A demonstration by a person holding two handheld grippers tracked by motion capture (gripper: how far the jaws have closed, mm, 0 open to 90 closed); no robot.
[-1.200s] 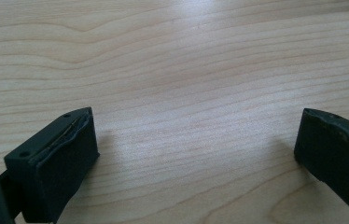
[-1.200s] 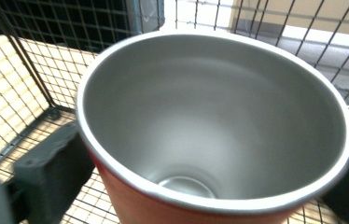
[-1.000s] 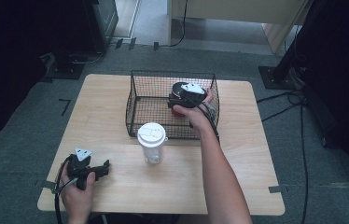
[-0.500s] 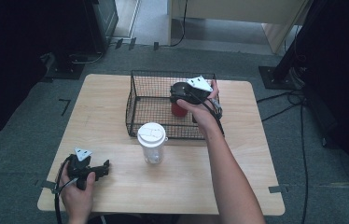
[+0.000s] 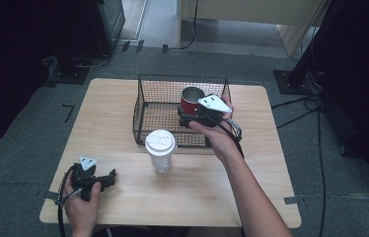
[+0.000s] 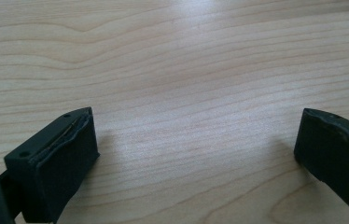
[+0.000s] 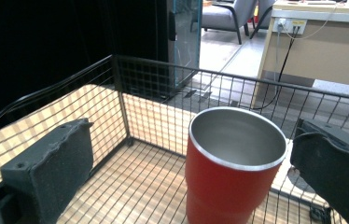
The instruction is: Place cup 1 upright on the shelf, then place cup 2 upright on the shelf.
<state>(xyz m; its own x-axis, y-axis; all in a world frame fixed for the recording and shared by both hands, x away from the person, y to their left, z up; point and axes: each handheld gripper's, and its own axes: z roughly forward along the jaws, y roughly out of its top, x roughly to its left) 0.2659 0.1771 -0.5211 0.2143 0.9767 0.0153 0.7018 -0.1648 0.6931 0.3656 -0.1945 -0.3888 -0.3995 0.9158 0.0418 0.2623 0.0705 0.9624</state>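
A red tumbler with a bare steel inside stands upright in the black wire basket, toward its right side. My right gripper hovers over the basket's near right part, just on the near side of the tumbler. In the right gripper view the tumbler rises ahead between the wide-apart jaws of my right gripper, and neither jaw touches it. My left gripper lies on the table at the front left, open. In the left gripper view, bare wood shows between the jaws of my left gripper.
A clear plastic cup with a white lid stands on the wooden table just in front of the basket. The basket's wire walls rise around the tumbler. Cables and dark equipment lie on the floor beyond the table.
My right gripper has drawn back toward the near side of the basket and tilted, uncovering the red tumbler standing inside. The left gripper has stayed put.
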